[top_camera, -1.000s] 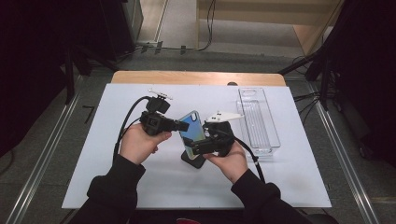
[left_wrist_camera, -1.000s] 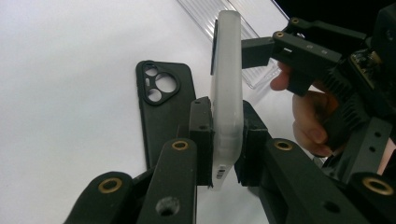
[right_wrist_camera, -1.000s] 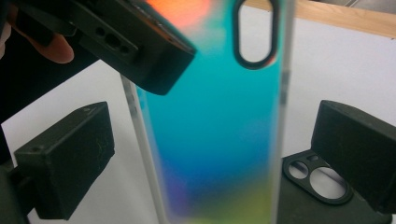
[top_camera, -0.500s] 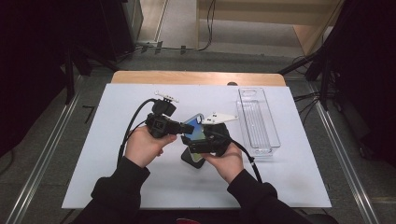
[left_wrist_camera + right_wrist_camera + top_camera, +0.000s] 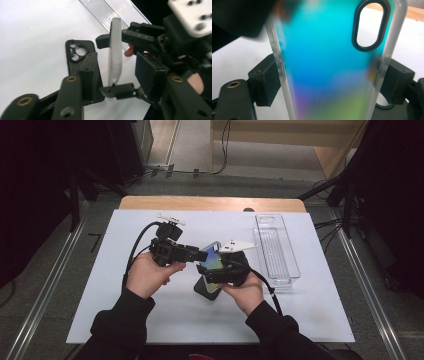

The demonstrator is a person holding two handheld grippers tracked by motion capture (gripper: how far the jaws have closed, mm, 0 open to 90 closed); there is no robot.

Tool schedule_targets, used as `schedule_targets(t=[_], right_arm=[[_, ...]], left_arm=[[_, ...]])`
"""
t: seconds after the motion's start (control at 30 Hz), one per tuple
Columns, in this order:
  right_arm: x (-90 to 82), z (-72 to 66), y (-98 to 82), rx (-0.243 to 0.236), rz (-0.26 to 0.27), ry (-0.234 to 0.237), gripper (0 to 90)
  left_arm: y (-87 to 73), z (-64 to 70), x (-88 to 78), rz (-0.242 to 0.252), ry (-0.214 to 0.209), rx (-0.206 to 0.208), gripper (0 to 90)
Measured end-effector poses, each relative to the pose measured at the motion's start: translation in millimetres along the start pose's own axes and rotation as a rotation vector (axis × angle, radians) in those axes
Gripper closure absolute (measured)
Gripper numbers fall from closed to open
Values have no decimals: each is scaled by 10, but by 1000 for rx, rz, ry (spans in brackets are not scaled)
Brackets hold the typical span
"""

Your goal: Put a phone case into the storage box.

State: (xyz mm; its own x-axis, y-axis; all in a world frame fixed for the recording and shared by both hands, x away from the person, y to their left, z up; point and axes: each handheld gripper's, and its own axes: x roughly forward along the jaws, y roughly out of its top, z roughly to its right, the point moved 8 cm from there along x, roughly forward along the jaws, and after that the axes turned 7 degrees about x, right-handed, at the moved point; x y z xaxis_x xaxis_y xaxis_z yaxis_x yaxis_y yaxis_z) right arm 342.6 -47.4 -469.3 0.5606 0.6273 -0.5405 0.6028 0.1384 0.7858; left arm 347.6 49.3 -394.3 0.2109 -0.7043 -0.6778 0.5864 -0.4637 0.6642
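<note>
**Iridescent phone case pinched across its width, black case lying flat below**

The right gripper [image 5: 216, 269] holds the iridescent phone case [image 5: 214, 260] clear of the surface, its jaws pinching the two frosted side rims; in the right gripper view the pads sit square against both long edges [image 5: 329, 65]. The left gripper [image 5: 197, 255] sits at about nine o'clock from that case, and its jaws have just been opening: they now stand spread, with nothing between them, one jaw hanging over the black phone case [image 5: 80, 57].

That black case lies flat on the white surface [image 5: 100, 310], directly beneath the right hand, camera cut-out up.

The held case looks light, thin and springy: a shell with a soft clear rim. I judge it will flex if squeezed hard across the width, and the glossy back looks slippery, so the rims are the right place to hold, as now. A second hold would go best on the short end rim or beside the oval camera opening [image 5: 369, 26].

Room is generous. From the cases, the clear plastic tray [image 5: 276, 249] lies at about three o'clock, near but apart from the right hand; the surface's far wooden edge [image 5: 210, 203] is at twelve o'clock, well apart. Open white space runs toward nine and six o'clock. The trailing cables are the likeliest snag.
</note>
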Motion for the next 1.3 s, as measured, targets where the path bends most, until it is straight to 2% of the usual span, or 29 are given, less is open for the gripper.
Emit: schedule_targets(t=[0.23, 0.37, 0.47, 0.57, 0.67, 0.77, 0.83, 0.9, 0.97, 1.13, 1.3], right_arm=[[-21, 160, -11, 18, -4, -10, 151], [-69, 228, 12, 26, -2, 4, 151], [-101, 270, 24, 24, -8, 13, 151], [-132, 295, 37, 27, -10, 23, 151], [-157, 313, 51, 20, -13, 32, 151], [-183, 330, 64, 22, -15, 43, 151], [-199, 339, 76, 19, -15, 48, 151], [-217, 354, 92, 14, -12, 46, 151], [-237, 367, 109, 13, -6, 50, 151], [-281, 392, 132, 15, -5, 52, 151], [-310, 405, 145, 6, -1, 51, 151]], left_arm=[[-38, -32, -89, 11, -26, 29, 422], [-88, -57, -85, 30, -51, 51, 375], [-150, -103, -59, 30, -39, 70, 375], [-209, -147, -38, 37, -44, 70, 348], [-275, -190, -20, 48, -24, 86, 341], [-365, -220, 17, 44, -18, 109, 315], [-437, -238, 59, 41, -4, 149, 315], [-509, -247, 105, 33, 0, 170, 314], [-578, -248, 153, 24, -21, 158, 282], [-735, -265, 223, 4, -40, 158, 278], [-865, -315, 211, 19, -31, 165, 278]])
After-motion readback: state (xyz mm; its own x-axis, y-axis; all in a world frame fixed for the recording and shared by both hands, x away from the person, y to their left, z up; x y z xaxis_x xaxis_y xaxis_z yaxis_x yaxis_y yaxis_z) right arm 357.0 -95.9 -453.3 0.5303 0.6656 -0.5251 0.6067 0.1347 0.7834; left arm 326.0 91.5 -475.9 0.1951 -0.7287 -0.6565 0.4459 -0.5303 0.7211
